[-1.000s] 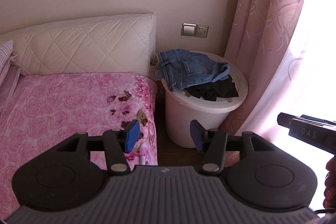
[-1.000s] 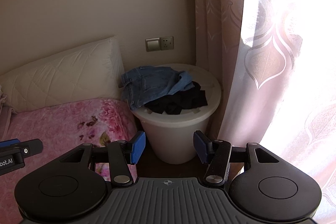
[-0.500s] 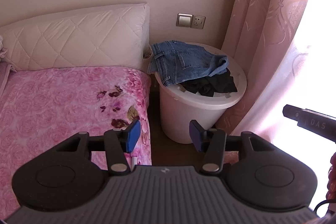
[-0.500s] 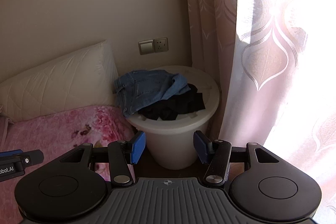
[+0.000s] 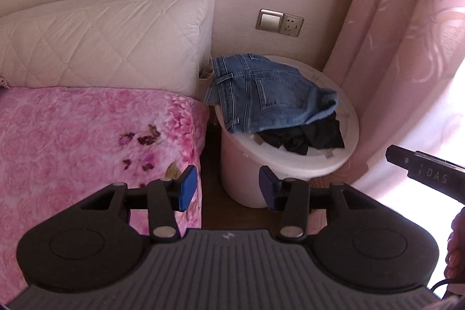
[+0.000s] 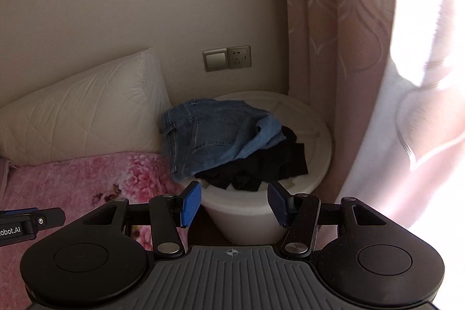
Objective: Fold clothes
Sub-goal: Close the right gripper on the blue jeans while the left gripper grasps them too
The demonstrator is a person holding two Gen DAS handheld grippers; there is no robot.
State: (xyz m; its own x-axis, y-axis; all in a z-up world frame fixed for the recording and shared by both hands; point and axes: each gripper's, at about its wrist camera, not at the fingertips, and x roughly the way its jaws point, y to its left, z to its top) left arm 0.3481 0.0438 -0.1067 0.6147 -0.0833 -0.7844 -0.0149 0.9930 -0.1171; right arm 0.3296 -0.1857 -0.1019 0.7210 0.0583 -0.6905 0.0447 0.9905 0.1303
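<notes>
My left gripper (image 5: 227, 188) had its blue pads apart and was closing, with nothing between them; through the gap I saw only the dark floor strip and the lower wall of the white bucket (image 5: 250, 182). My right gripper (image 6: 234, 204) stood with its jaws spread wide and empty, framing the near rim of that same bucket (image 6: 316, 167) at the centre of its view.

The clothes lay heaped on top of the bucket, in the middle of both frames. The blue jeans (image 5: 261, 92) were draped over the left and rear of the rim, one edge hanging down the left side (waistband and back pocket facing up). A crumpled black garment (image 5: 308, 135) sat partly under them, toward the lower right of the pile. In the right view the jeans (image 6: 215, 138) again covered the left, the black garment (image 6: 261, 167) nearest my pads.

The pink floral bedspread (image 5: 87, 135) filled the left, a quilted white pillow (image 5: 110, 39) above it, a pink curtain (image 5: 407, 34) at right, and a wall switch and socket (image 5: 279, 23) above the bucket.
</notes>
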